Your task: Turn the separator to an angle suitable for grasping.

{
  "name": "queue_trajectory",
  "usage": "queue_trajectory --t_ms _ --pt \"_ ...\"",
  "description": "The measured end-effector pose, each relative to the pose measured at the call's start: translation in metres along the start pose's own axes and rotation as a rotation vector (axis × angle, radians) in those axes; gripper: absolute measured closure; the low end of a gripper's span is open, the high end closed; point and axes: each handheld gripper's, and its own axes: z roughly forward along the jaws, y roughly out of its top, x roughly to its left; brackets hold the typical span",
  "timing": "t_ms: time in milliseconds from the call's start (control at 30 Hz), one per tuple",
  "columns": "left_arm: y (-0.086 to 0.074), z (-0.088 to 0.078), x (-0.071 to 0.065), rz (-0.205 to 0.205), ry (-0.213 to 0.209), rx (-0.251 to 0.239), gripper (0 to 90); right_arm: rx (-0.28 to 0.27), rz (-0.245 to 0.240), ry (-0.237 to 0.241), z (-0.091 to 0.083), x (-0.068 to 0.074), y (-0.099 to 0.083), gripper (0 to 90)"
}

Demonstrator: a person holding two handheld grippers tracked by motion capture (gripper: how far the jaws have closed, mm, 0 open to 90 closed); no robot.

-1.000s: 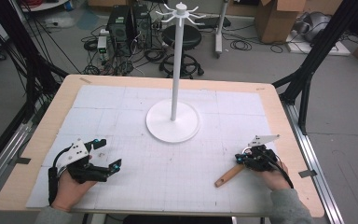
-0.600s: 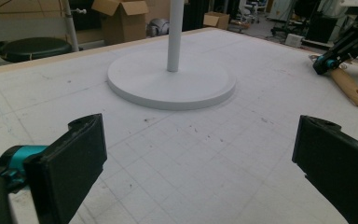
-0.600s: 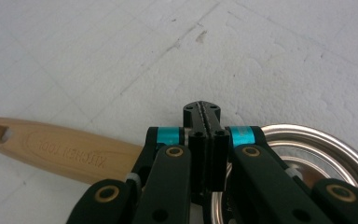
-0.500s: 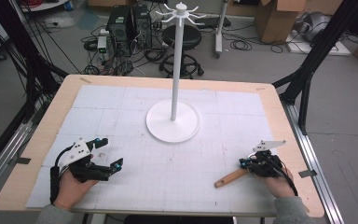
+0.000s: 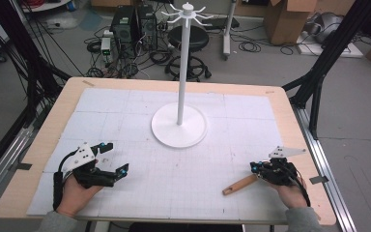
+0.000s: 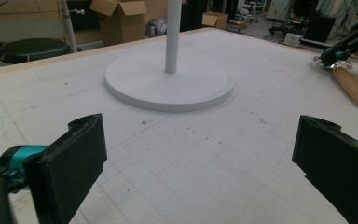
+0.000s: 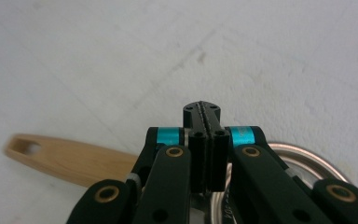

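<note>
A smooth wooden handle [image 7: 70, 158] joins a shiny metal rim [image 7: 307, 161] on matt white table [image 7: 98, 56].

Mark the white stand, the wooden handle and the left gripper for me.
white stand [image 5: 179, 131], high view, on its round base beside the pole.
wooden handle [image 5: 239, 184], high view, mid-length of the handle.
left gripper [image 5: 114, 160], high view, midway between its open jaw tips.

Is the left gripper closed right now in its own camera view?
No, the left gripper is open: its two black jaws stand far apart at the frame's sides, with bare white table between them.
</note>
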Motion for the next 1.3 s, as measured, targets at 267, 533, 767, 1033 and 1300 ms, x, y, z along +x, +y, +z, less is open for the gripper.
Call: queue_trajectory --t_ms 267,533,767,1033,1300 --pt "0.001 0.001 -0.001 0.000 -0.004 -0.010 3.5 -0.024 -0.039 0.055 -0.009 0.017 -0.006 90.0" --pt "0.001 0.004 -0.001 0.000 -0.007 -0.008 3.5 0.004 -0.063 0.094 -0.011 0.031 -0.016 90.0" --pt "0.001 0.004 -0.001 0.000 -0.005 -0.009 3.4 0.029 -0.094 0.126 -0.011 0.042 -0.022 90.0" --pt "0.001 0.004 -0.001 0.001 -0.006 -0.008 3.4 0.086 -0.134 0.140 -0.003 0.048 -0.026 90.0" --pt "0.001 0.003 -0.001 0.001 -0.007 -0.006 3.5 0.100 -0.162 0.146 0.004 0.054 -0.024 90.0"
